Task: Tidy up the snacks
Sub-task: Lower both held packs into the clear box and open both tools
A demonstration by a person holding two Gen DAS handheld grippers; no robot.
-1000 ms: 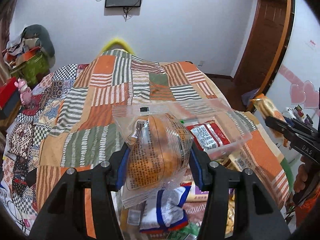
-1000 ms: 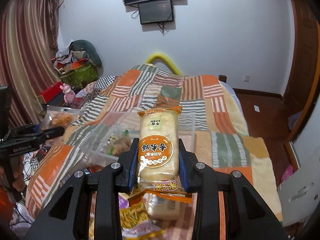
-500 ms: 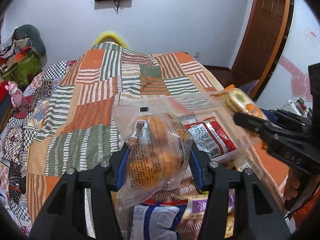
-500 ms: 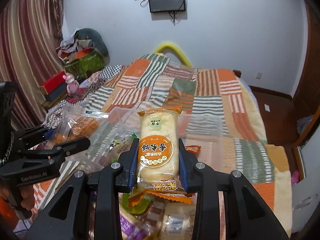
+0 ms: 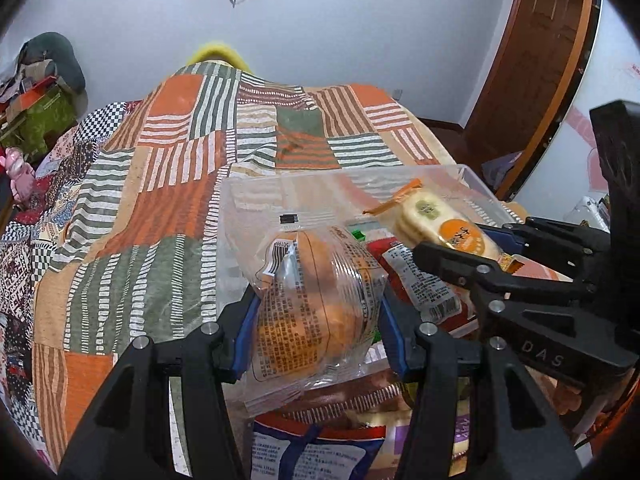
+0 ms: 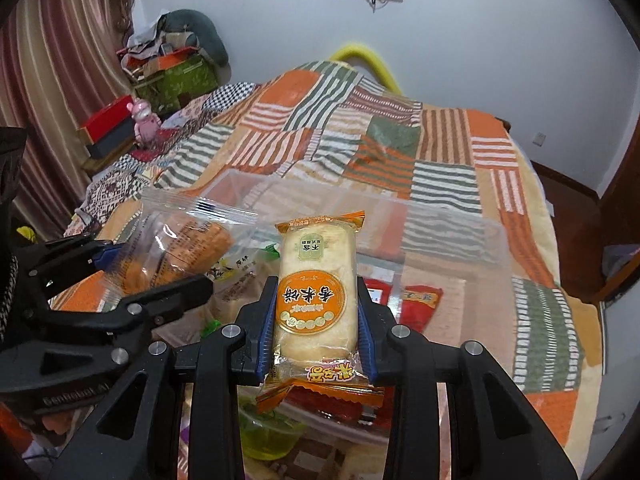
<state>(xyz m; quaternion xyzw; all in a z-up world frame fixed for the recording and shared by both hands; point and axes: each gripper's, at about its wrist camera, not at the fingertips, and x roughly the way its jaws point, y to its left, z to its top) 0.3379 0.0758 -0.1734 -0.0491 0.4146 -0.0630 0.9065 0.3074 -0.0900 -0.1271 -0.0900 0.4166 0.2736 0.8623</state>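
My left gripper (image 5: 316,320) is shut on a clear bag of orange bread (image 5: 312,304), held over the near edge of a clear plastic bin (image 5: 472,178) on the bed. My right gripper (image 6: 316,320) is shut on a rice cracker pack (image 6: 316,292) with an orange round label, also over the bin (image 6: 496,236). In the left wrist view the right gripper (image 5: 484,256) comes in from the right with the cracker pack (image 5: 440,224). In the right wrist view the left gripper (image 6: 132,268) holds the bread bag (image 6: 180,244) at the left. A red snack packet (image 6: 420,304) lies in the bin.
Loose snack packs lie on the patchwork quilt (image 5: 160,208) below the grippers, among them a blue-and-white bag (image 5: 312,452) and a green jelly cup (image 6: 268,436). Clutter and a pink toy (image 6: 146,122) stand at the bed's left. A wooden door (image 5: 536,52) is at the right.
Both grippers have moved forward and down toward the bin with their packs held. The right gripper has come well into the left wrist view, and the left gripper nearer in the right view.
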